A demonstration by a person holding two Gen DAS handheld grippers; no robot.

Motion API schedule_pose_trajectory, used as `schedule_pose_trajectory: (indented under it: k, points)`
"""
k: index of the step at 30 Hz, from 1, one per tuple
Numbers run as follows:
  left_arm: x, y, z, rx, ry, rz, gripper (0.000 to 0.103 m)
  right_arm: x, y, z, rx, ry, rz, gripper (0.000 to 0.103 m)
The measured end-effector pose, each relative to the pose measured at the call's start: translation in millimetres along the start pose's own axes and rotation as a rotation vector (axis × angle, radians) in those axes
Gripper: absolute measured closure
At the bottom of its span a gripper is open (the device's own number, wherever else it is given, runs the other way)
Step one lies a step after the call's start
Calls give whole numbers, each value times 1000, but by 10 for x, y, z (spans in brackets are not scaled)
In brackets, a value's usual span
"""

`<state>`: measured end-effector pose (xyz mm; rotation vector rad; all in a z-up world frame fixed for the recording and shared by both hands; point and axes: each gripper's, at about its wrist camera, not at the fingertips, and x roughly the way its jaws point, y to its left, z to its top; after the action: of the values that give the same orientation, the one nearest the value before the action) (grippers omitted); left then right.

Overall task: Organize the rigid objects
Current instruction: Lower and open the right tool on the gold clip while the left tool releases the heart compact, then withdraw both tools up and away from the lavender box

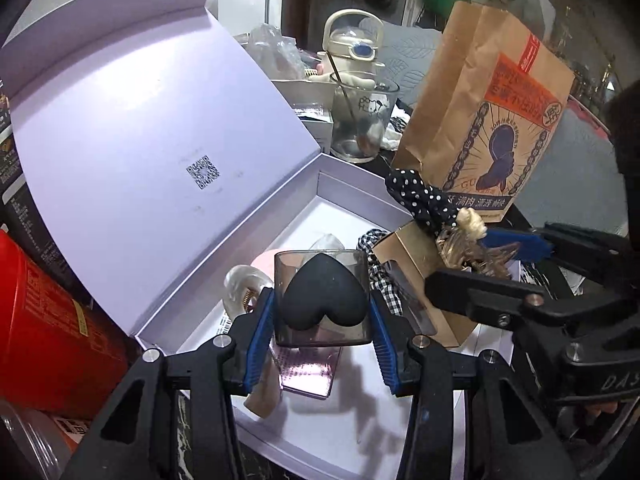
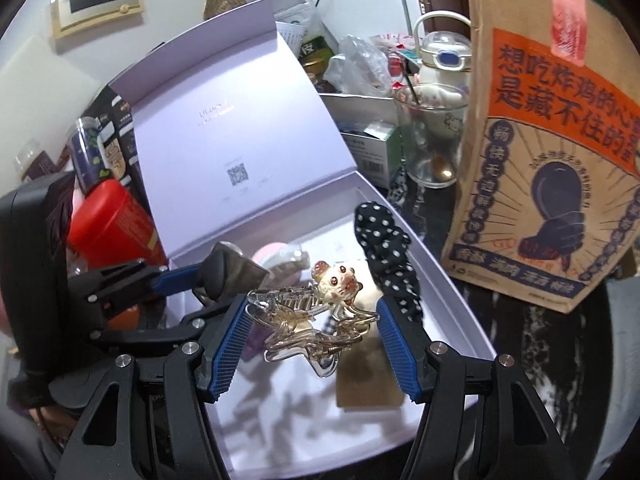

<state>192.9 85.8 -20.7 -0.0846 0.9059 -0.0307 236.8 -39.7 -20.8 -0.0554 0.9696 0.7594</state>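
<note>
My left tongs [image 1: 322, 312] are clamped on a smoky clear plastic case [image 1: 320, 300] with a black heart-shaped sponge [image 1: 325, 300] inside it; both blue pads press its side walls. The case hangs over the open lavender gift box [image 1: 360, 184], whose lid [image 1: 140, 152] stands up beyond and to the left of these tongs. Directly under the case lies a flat pinkish perforated piece [image 1: 308, 372], and just past the left pad I see a clear hair clip [image 1: 244, 284] and something round and pink [image 1: 264, 264] on the box floor.

My right tongs [image 2: 312, 332] are closed on a clear claw hair clip [image 2: 308, 320] topped with a small cream animal figure [image 2: 338, 282]; the pads meet the clip's two ends, so the jaws stand at a middling width. It too hangs over the box interior [image 2: 460, 320]. Just beyond the right pad a black polka-dot scrunchie [image 2: 384, 248] drapes over the box's far edge, and below the clip a tan cardboard piece [image 2: 368, 384] lies on the box floor. In the right wrist view my left tongs come in from the left with the case, close beside the clip but apart from it.

Further out, past the box, stand a glass cup with a spoon [image 1: 360, 120], a cream kettle-shaped bottle [image 1: 352, 44] and a brown paper bag [image 1: 492, 112] with orange print. A red canister [image 1: 44, 332] sits left of the left tongs, outside the box.
</note>
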Motion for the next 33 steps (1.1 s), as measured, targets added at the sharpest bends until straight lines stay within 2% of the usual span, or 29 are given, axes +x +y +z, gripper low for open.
schedule_pose_trajectory:
  k: [3, 10, 12, 18, 21, 22, 23, 24, 25, 26, 33]
  points:
    - [21, -18, -12, 17, 8, 22, 58, 82, -22, -18, 26, 22, 31, 39]
    - [34, -99, -16, 42, -9, 31, 58, 137, -53, 8, 22, 56, 0, 39]
    - [18, -145, -14, 62, -19, 55, 58, 142, -65, 6, 27, 61, -14, 35]
    - [14, -250, -1, 89, -14, 49, 58, 51, -54, 26, 15, 39, -45, 27]
    - [8, -265, -4, 88, -4, 55, 57, -43, -53, 28, 9, 15, -61, 27]
    - [6, -265, -2, 84, -1, 53, 51, -67, -54, 28, 7, 9, -71, 26]
    - [7, -264, -2, 81, 0, 51, 37, -96, -59, 28, 5, 2, -83, 26]
    - [3, -265, 1, 78, -3, 50, 27, -122, -65, 27, 4, -5, -91, 26]
    - [-17, -260, 2, 74, -14, 52, 11, -151, -73, 27, 3, -10, -96, 26]
    - [-41, -261, 1, 72, -26, 55, 8, -171, -77, 29, 3, -14, -99, 26]
    - [-145, -277, 5, 69, -41, 61, 8, -254, -52, 39, -6, -30, -104, 25]
